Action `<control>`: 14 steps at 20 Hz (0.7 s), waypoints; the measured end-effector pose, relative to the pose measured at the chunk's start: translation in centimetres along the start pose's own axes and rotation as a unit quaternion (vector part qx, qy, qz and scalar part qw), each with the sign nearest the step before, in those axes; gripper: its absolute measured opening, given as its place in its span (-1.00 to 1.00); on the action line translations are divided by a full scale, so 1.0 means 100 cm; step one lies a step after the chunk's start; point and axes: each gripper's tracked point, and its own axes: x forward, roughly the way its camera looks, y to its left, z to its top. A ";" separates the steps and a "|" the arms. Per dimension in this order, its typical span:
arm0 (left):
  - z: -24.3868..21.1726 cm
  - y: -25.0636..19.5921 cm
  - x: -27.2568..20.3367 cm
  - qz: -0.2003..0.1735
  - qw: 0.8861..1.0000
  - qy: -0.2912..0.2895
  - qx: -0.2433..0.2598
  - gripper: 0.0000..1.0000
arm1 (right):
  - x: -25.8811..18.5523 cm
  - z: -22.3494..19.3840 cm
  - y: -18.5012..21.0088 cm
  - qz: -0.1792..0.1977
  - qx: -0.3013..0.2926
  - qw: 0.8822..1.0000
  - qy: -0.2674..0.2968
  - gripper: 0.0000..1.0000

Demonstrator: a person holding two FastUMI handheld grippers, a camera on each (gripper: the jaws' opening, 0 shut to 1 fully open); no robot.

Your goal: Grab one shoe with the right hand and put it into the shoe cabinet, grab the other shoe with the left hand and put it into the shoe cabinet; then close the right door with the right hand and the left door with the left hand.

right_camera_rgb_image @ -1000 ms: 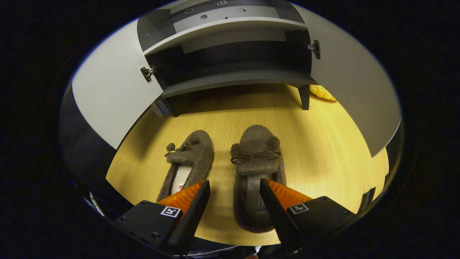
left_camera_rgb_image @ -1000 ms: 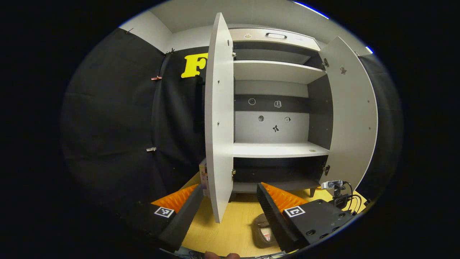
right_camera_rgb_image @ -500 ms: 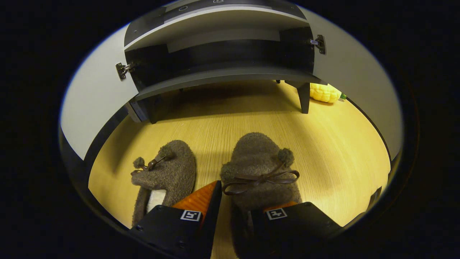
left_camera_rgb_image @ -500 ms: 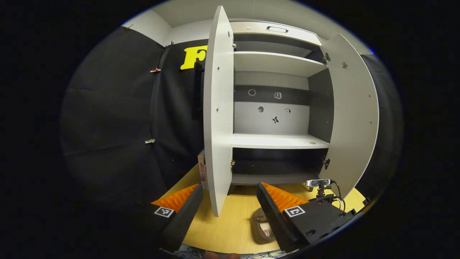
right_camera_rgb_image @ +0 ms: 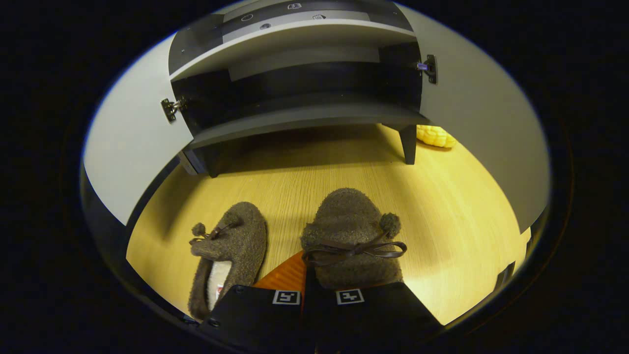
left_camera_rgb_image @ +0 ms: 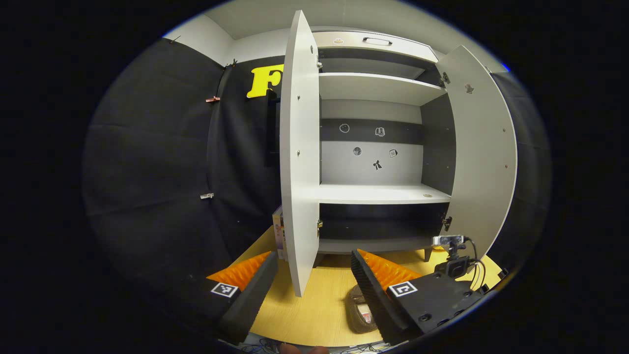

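My right gripper (right_camera_rgb_image: 303, 290) has its 2 fingers pinched together on the near side wall of the right-hand slipper (right_camera_rgb_image: 351, 236), which sits on the yellow wood floor (right_camera_rgb_image: 457, 221) in front of the shoe cabinet (right_camera_rgb_image: 304, 105). The other slipper (right_camera_rgb_image: 228, 250) lies just beside it on the floor, toward the left door (right_camera_rgb_image: 132, 147). My left gripper (left_camera_rgb_image: 309, 280) hangs wide and holds nothing, facing the cabinet's 2 open doors, black cloth wall (left_camera_rgb_image: 162, 162) to the left and a yellow toy (right_camera_rgb_image: 435, 136) by the cabinet leg.
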 end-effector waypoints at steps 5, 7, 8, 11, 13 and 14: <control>0.002 -0.014 0.002 -0.017 1.000 0.001 -0.006 0.91 | -0.062 0.069 0.013 0.027 -0.007 0.999 -0.045 -0.76; 0.005 -0.021 0.003 -0.025 1.000 -0.004 -0.010 0.91 | -0.087 0.101 0.017 0.035 -0.012 0.998 -0.060 -0.76; 0.008 -0.024 0.003 -0.028 1.000 -0.007 -0.011 0.91 | -0.098 0.119 0.021 0.040 -0.017 0.997 -0.070 -0.76; 0.013 -0.036 0.006 -0.038 0.999 -0.015 -0.010 0.91 | -0.127 0.174 0.032 0.053 -0.022 0.993 -0.101 -0.76; 0.018 -0.043 0.007 -0.047 0.999 -0.024 -0.009 0.91 | -0.137 0.216 0.037 0.057 -0.023 0.991 -0.120 -0.76; 0.021 -0.046 0.007 -0.051 0.998 -0.028 -0.009 0.91 | -0.140 0.236 0.038 0.057 -0.024 0.990 -0.129 -0.76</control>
